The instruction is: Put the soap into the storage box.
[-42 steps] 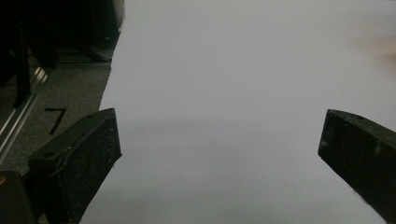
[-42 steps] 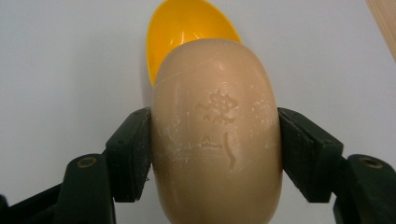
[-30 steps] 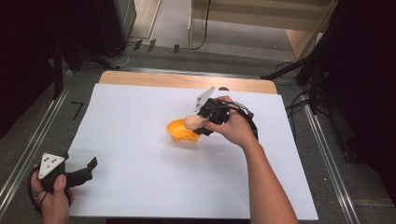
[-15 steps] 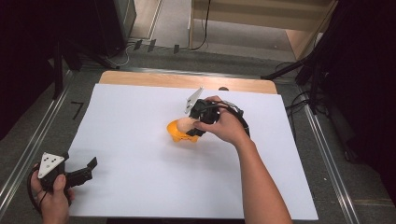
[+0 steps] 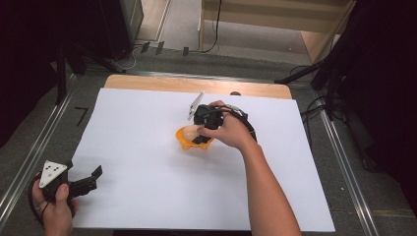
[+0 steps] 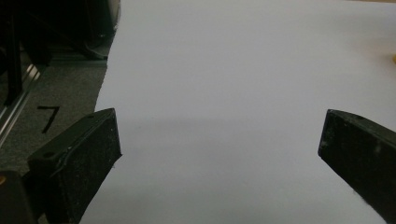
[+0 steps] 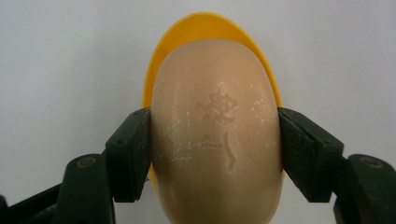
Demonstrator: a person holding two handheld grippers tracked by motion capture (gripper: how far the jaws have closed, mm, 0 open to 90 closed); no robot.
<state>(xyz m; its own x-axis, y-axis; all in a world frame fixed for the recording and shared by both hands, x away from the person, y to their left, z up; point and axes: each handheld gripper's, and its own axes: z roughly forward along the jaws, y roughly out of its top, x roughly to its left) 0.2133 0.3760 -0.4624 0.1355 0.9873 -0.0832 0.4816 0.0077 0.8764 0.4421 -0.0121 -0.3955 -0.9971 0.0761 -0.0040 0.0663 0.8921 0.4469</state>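
The right claw (image 7: 215, 154) is squeezed tight on a soap (image 7: 217, 135). Its two black jaws press on the soap's sides. The soap is pale and round, with a mark stamped on it. It sits over a yellow dish (image 7: 205, 25), and from the high view the soap (image 5: 189, 132) looks like it is in or just above the dish (image 5: 186, 143). I cannot tell if it touches the bottom yet.

The dish is near the middle of the white sheet (image 5: 147, 196) on the worktop (image 5: 147, 82).

The left claw (image 5: 87, 181) rests at the near left edge of the sheet. Its jaws stand wide apart with nothing in them.

I think the job is nearly done. The soap has been brought to the dish. What is left is to set it down, let go and pull the claw away.
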